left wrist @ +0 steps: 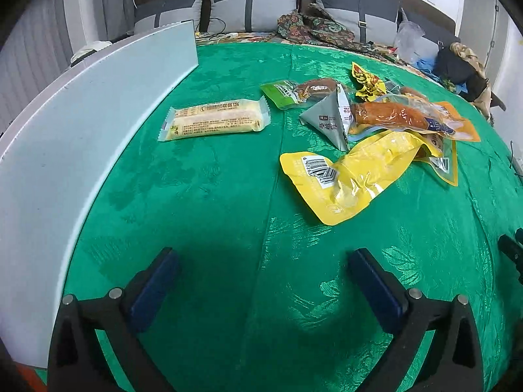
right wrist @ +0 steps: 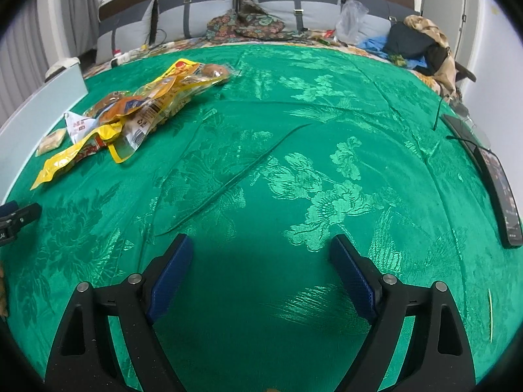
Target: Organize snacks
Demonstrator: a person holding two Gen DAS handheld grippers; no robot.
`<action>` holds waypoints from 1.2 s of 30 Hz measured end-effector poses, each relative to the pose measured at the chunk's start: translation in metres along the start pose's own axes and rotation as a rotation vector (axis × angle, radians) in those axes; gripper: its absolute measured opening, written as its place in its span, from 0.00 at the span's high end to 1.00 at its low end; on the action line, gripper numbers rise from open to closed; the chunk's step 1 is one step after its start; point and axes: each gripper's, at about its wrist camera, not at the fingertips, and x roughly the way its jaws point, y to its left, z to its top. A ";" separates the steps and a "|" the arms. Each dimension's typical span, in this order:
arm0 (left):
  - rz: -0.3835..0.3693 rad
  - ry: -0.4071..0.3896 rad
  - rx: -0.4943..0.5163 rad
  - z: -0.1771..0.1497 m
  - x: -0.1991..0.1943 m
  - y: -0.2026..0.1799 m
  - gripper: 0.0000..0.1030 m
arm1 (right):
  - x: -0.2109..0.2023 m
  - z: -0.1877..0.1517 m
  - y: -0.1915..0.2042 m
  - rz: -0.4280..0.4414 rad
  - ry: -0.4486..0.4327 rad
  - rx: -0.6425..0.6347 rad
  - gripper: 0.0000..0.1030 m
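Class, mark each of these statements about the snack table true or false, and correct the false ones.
1. The left gripper is open with nothing between its fingers. True.
2. The cream-coloured cake bar packet lies inside the snack pile. False: it lies apart, between the pile and the white panel.
3. The cloth is red. False: it is green with a floral pattern.
4. The yellow pouch with a barcode lies at the near edge of the pile. True.
5. The right gripper holds a snack. False: it is open and empty.

2 low wrist views, shared snacks (left wrist: 369, 130)
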 end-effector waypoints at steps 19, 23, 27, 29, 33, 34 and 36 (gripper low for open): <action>-0.001 -0.001 0.001 0.000 0.000 0.001 0.00 | 0.063 0.074 -0.029 -0.031 0.036 0.045 0.08; 0.000 -0.001 0.001 0.000 0.001 0.001 0.00 | 0.063 0.073 -0.027 -0.033 0.038 0.043 0.08; 0.001 -0.001 0.001 0.000 0.001 0.001 0.00 | 0.062 0.074 -0.027 -0.033 0.038 0.043 0.08; 0.003 -0.001 0.001 0.000 0.001 0.000 0.00 | 0.061 0.074 -0.027 -0.033 0.038 0.043 0.08; 0.004 -0.001 0.001 0.001 0.002 0.001 0.00 | 0.061 0.074 -0.027 -0.033 0.037 0.043 0.08; 0.004 -0.001 0.001 0.001 0.002 0.001 0.00 | 0.062 0.074 -0.027 -0.033 0.037 0.043 0.08; 0.005 -0.001 0.001 0.001 0.002 0.001 0.00 | 0.061 0.074 -0.027 -0.033 0.037 0.043 0.08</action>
